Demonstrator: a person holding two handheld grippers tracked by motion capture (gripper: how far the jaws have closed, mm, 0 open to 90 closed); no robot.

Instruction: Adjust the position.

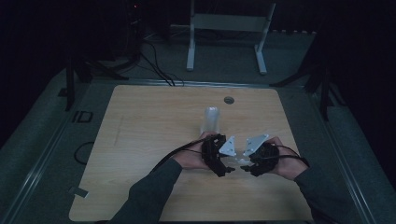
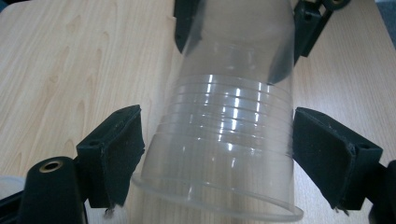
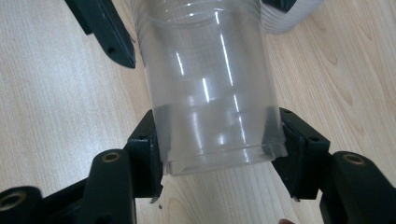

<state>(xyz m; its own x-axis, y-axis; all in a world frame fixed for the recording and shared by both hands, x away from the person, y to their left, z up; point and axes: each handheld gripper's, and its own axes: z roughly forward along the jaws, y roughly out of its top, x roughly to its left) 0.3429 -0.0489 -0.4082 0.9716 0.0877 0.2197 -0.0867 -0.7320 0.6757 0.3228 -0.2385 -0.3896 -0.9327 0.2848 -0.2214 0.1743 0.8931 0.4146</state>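
Note:
A clear plastic cup (image 2: 229, 116) lies level between my two grippers, above the front middle of the wooden table (image 1: 140, 126). My right gripper (image 3: 217, 144) is shut on the cup's base (image 3: 215, 158), with both pads pressed to its wall. My left gripper (image 2: 217, 154) is open around the rim end; a narrow gap shows beside its left pad (image 2: 123, 149), and the rim looks undeformed. From above, the left gripper (image 1: 229, 170) and the right gripper (image 1: 243, 169) face each other, tips nearly meeting. Ridges ring the cup's upper part.
A stack of clear cups (image 1: 212, 119) stands upright just beyond the grippers and shows again as the stack (image 3: 292, 18) in the right gripper view. A round grommet hole (image 1: 228, 100) sits near the table's far edge. A white frame (image 1: 229, 28) stands on the floor behind.

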